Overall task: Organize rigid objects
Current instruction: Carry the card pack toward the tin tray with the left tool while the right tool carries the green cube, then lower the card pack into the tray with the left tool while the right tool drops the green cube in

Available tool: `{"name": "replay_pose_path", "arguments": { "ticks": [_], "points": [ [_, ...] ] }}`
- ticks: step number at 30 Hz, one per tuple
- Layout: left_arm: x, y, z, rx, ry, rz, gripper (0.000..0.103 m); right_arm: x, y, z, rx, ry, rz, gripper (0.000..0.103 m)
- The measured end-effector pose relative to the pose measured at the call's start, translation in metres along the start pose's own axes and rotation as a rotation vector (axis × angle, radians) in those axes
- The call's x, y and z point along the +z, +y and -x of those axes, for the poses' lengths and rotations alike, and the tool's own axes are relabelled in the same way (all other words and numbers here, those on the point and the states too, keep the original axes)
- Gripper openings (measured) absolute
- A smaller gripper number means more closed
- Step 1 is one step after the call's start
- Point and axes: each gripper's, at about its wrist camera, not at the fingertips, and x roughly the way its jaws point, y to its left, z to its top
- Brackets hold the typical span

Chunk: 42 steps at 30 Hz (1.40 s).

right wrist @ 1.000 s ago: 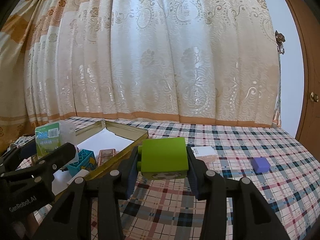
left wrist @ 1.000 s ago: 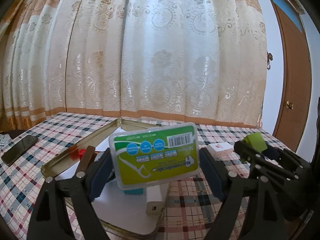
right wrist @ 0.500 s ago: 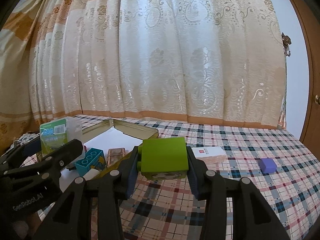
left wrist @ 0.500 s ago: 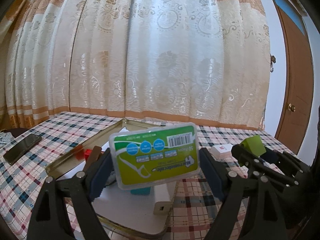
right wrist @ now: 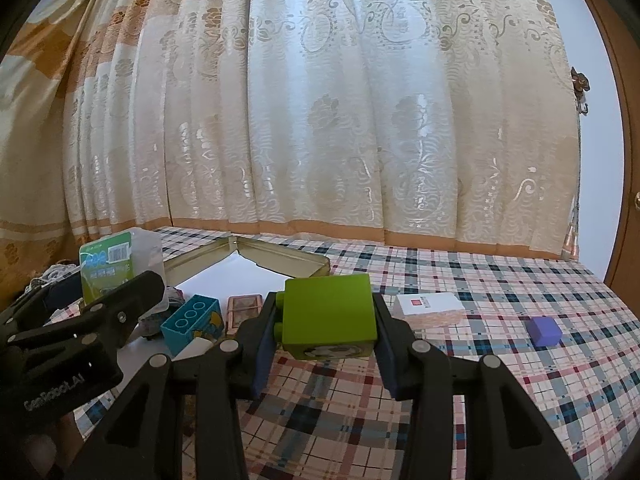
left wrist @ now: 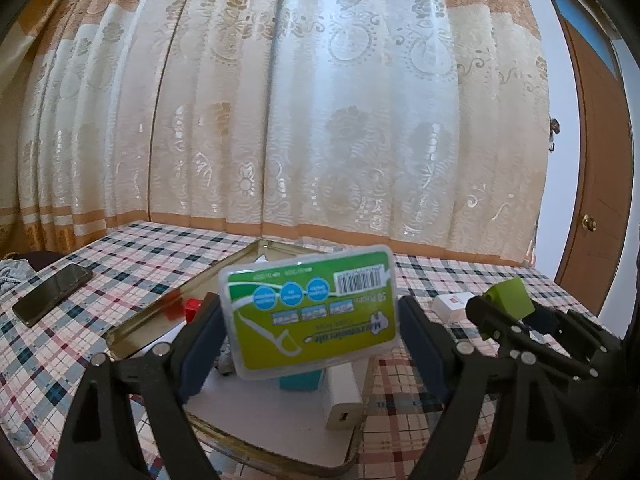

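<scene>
My left gripper (left wrist: 310, 332) is shut on a clear plastic box with a green floss-pick label (left wrist: 312, 314), held tilted above the gold metal tray (left wrist: 140, 328). My right gripper (right wrist: 326, 326) is shut on a lime-green toy block (right wrist: 330, 314), held over the checked tablecloth just right of the tray (right wrist: 288, 258). In the right wrist view the floss box (right wrist: 106, 266) and the left gripper's arm show at the far left. Inside the tray lie a teal block (right wrist: 192, 322), a white charger (left wrist: 344, 396), a red piece (left wrist: 193, 307) and a small pink-framed item (right wrist: 244, 308).
A black phone (left wrist: 52, 292) lies on the cloth at the left. A white card box (right wrist: 428, 308) and a purple cube (right wrist: 543, 330) sit on the table to the right. A patterned curtain hangs behind the table; a wooden door (left wrist: 596, 200) stands at the right.
None of the objects has shifted. Both views have tipped slightly, so the tray and table sit a little lower in frame; both grips are unchanged.
</scene>
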Motion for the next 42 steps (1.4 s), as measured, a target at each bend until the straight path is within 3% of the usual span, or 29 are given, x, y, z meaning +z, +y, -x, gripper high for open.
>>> {"name": "replay_pose_path", "arguments": {
  "ticks": [25,32,42],
  "points": [
    [0.011,0.021,0.01,0.006,-0.022,0.026,0.085,0.003,0.022,-0.005,0.074,0.006,0.055,0.046],
    [0.019,0.042,0.003,0.057,-0.001,0.033,0.085,0.025,0.028,-0.013,0.151,0.008,0.026,0.046],
    [0.02,0.058,-0.02,0.135,0.085,0.002,0.085,0.042,0.05,-0.058,0.255,0.097,0.028,0.046]
  ]
}}
